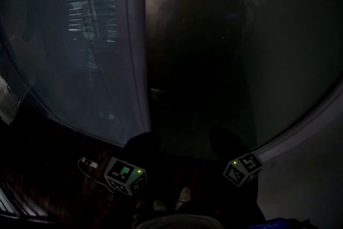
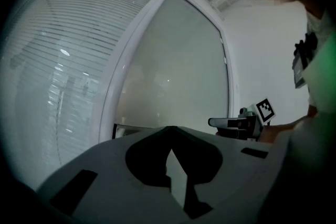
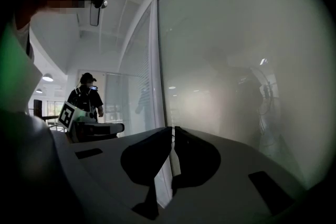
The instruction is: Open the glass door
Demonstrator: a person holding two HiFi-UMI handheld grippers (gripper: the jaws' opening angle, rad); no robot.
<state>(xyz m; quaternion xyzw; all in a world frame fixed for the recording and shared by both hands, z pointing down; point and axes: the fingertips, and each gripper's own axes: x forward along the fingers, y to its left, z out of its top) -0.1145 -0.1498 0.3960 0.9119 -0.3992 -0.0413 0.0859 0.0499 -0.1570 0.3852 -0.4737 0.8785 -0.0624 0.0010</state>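
L gripper (image 2: 170,132) & R gripper (image 3: 172,131) side by side, both facing glass door (image 1: 209,56) just ahead. Frame post (image 1: 136,45) stands left of door, blinds pane (image 1: 69,35) left of post, wall (image 1: 311,179) to door's right.

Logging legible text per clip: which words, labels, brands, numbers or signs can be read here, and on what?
No readable text in any view.
Left marker cube: black-and-white square patterns only, no letters.
Right marker cube: the same.
Frosted glass door: no sign or sticker visible.
Badge on the person's chest: too blurred to read.
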